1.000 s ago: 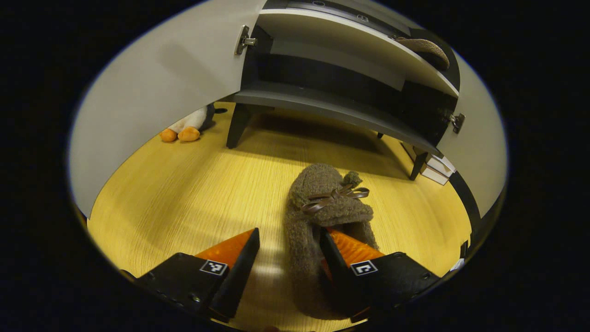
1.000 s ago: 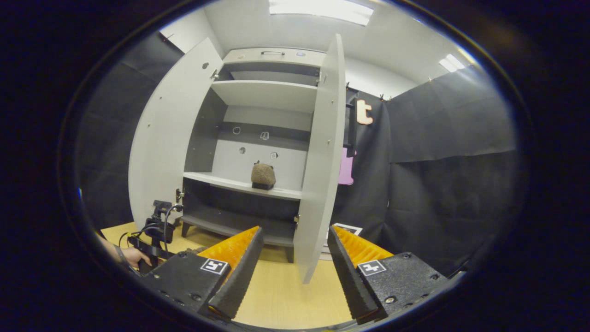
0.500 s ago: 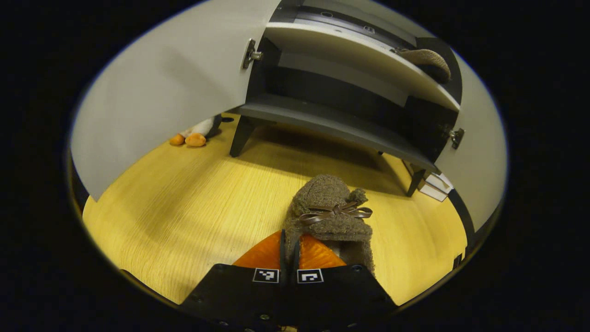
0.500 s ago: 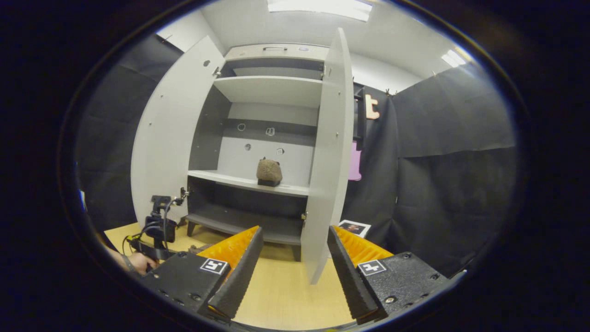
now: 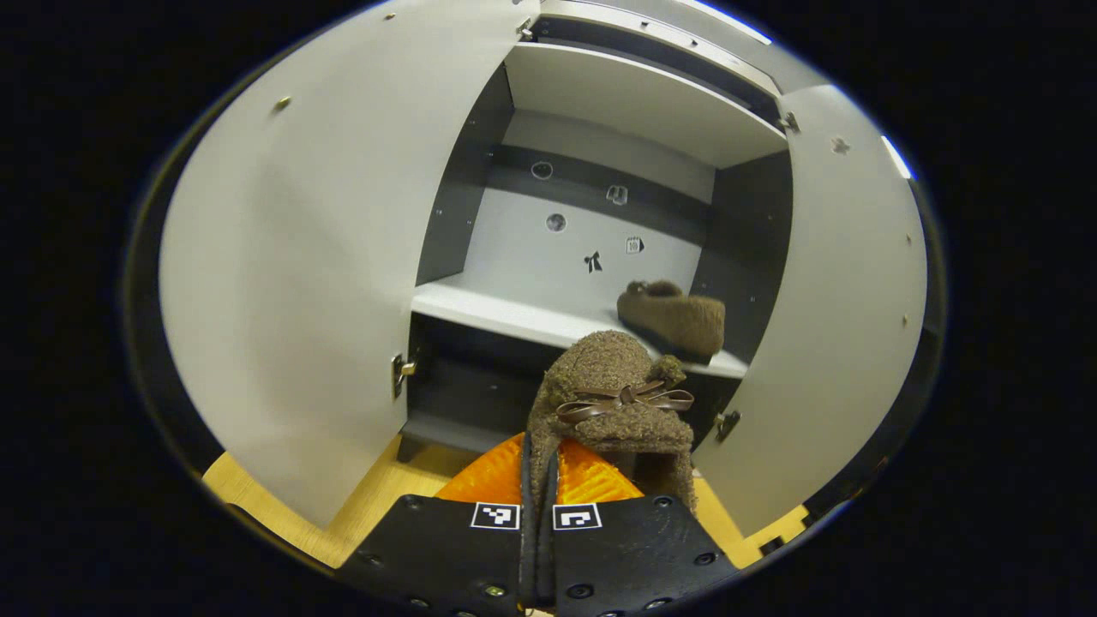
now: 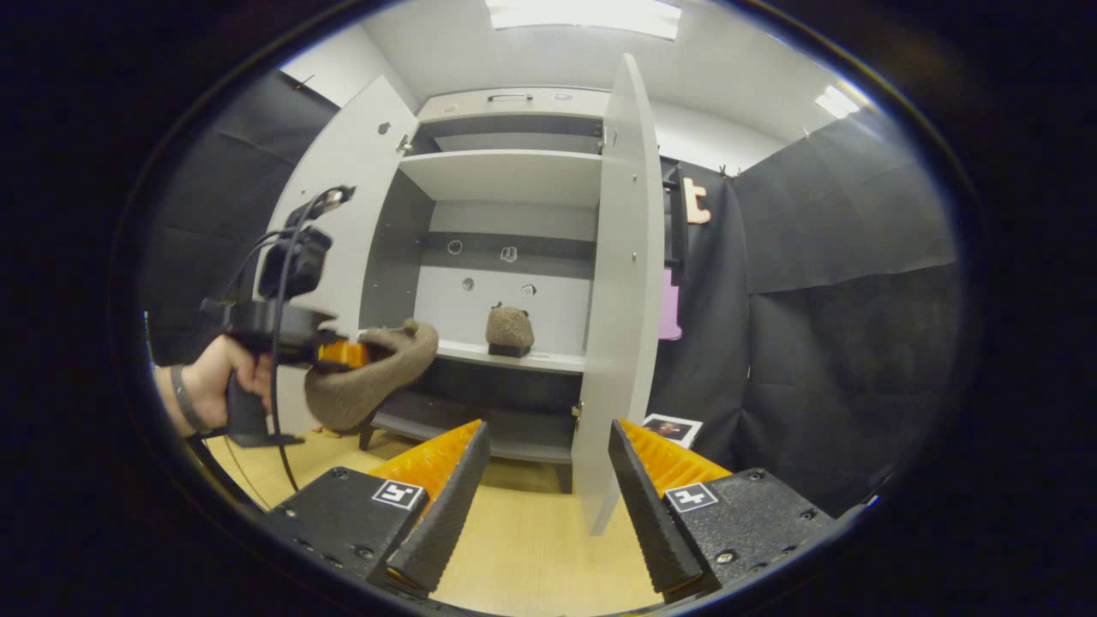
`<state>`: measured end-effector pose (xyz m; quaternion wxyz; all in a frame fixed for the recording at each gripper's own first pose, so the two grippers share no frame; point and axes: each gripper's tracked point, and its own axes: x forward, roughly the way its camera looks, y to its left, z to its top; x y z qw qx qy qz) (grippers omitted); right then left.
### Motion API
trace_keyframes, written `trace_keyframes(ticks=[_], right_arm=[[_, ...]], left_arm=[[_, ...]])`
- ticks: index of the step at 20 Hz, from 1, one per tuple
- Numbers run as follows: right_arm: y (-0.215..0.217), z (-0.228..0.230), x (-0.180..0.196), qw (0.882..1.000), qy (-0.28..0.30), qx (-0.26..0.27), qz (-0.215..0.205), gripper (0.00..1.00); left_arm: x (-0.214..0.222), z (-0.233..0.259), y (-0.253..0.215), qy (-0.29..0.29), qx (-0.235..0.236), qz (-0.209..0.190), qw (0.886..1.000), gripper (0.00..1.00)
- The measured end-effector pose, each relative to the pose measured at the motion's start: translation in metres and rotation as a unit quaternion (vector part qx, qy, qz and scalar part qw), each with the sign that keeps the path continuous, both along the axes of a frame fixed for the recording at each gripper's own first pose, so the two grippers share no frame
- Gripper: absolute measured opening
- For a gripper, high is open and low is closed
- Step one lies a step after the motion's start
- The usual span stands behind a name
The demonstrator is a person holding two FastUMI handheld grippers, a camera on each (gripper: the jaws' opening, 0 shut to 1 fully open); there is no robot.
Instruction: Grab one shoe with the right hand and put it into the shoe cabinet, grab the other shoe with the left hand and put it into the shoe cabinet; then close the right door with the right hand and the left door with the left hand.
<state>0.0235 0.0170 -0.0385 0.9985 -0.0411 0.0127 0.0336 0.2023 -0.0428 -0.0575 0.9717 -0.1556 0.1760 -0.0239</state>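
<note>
Now the left tool (image 5: 538, 480), clamped tight on the slipper (image 5: 610, 403), points it toe-first at the middle shelf (image 5: 480, 310), left of the other slipper (image 5: 673, 317); the right tool (image 6: 544, 480) gapes empty.

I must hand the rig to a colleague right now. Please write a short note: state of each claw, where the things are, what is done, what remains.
Left claw: shut on the fuzzy brown slipper with a ribbon bow, held in the air before the open white shoe cabinet.
Right claw: open, holding nothing, pointed at the edge of the white right door.
Done: the other fuzzy brown slipper lies on the white middle shelf.
Left: place the held slipper inside, then close the right door and the white left door.
</note>
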Motion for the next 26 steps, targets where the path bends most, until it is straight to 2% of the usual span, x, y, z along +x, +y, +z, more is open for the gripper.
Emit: trace_keyframes(ticks=[4, 7, 13, 16, 18, 19, 20, 21, 22, 23, 25, 26], right_arm=[[-0.004, 0.002, -0.009, 1.0, -0.004, 0.001, -0.004, 0.88], [-0.008, 0.0, -0.014, 1.0, 0.004, 0.005, -0.008, 0.88], [-0.018, 0.011, -0.019, 1.0, -0.006, 0.006, -0.02, 0.88], [-0.022, 0.005, -0.02, 1.0, 0.002, 0.009, -0.028, 0.88], [-0.023, 0.001, -0.018, 0.999, 0.008, 0.014, -0.029, 0.88], [-0.023, 0.002, -0.017, 0.999, 0.008, 0.017, -0.028, 0.88], [-0.024, 0.003, -0.015, 0.999, 0.006, 0.017, -0.029, 0.88], [-0.024, 0.003, -0.014, 0.999, 0.004, 0.017, -0.029, 0.88], [-0.023, 0.003, -0.013, 0.999, 0.005, 0.018, -0.027, 0.88], [-0.022, 0.003, -0.013, 0.999, 0.005, 0.019, -0.025, 0.88], [-0.021, 0.002, -0.012, 0.999, 0.005, 0.023, -0.022, 0.88], [-0.02, 0.002, -0.012, 0.999, 0.005, 0.025, -0.021, 0.88]], left_arm=[[0.089, 0.039, -0.001, -0.003, -0.008, 0.011, 1.0, 0.0], [0.145, 0.027, -0.002, 0.032, -0.018, 0.007, 0.999, 0.0], [0.199, -0.003, 0.002, 0.102, 0.006, 0.035, 0.994, 0.0], [0.208, -0.013, -0.001, 0.148, -0.024, 0.033, 0.988, 0.0], [0.209, -0.014, -0.002, 0.159, -0.034, 0.021, 0.987, 0.04], [0.21, -0.015, -0.002, 0.159, -0.036, 0.02, 0.986, 0.0], [0.209, -0.014, -0.002, 0.16, -0.04, 0.017, 0.986, 0.09], [0.209, -0.012, -0.005, 0.158, -0.046, 0.009, 0.986, 0.02], [0.207, -0.011, -0.006, 0.16, -0.047, 0.004, 0.986, 0.21], [0.205, -0.012, -0.005, 0.165, -0.043, 0.001, 0.985, 0.29], [0.2, -0.005, -0.003, 0.168, -0.036, -0.003, 0.985, 0.36], [0.195, 0.002, 0.0, 0.166, -0.036, -0.002, 0.985, 0.36]])
